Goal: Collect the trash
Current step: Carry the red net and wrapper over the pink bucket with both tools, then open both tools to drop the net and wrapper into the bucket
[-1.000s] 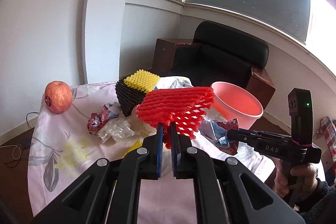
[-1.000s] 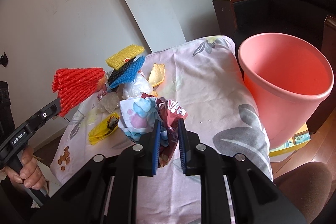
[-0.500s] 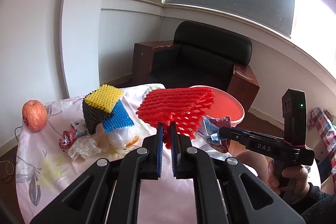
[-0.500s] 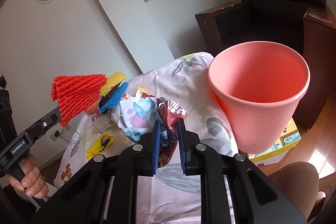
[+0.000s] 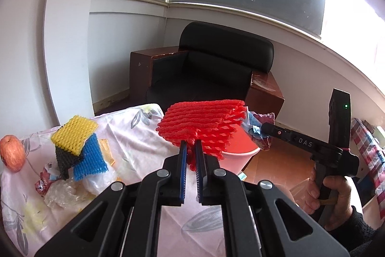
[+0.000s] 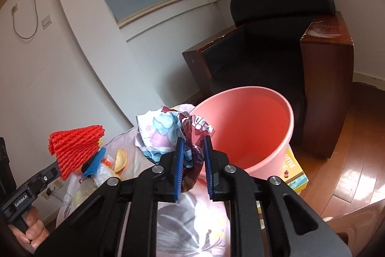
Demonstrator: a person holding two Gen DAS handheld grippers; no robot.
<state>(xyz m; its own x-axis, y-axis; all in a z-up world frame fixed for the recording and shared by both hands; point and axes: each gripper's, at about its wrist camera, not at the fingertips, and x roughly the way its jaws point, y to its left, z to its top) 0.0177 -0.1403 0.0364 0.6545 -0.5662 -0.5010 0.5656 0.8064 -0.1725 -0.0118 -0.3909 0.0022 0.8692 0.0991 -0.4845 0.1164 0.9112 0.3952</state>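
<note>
My left gripper [image 5: 189, 145] is shut on a red foam fruit net [image 5: 202, 123] and holds it in the air over the table's far edge, just before the pink bin [image 5: 237, 152]. The net also shows in the right wrist view [image 6: 74, 148]. My right gripper [image 6: 194, 143] is shut on a crumpled snack wrapper [image 6: 168, 134] and holds it beside the rim of the pink bin [image 6: 252, 127]. The right gripper [image 5: 264, 130] with the wrapper also shows in the left wrist view, right of the net.
On the floral tablecloth [image 5: 134, 136] lie yellow, black and blue foam nets [image 5: 77, 148], clear plastic [image 5: 62, 192], a red wrapper [image 5: 43, 180] and an apple [image 5: 12, 152]. A black armchair [image 5: 216, 69] stands behind the bin. A yellow box [image 6: 294, 170] lies on the wooden floor.
Both grippers have risen and moved toward the pink bin with their loads. The wrapper has gone from above the table to the bin's rim.
</note>
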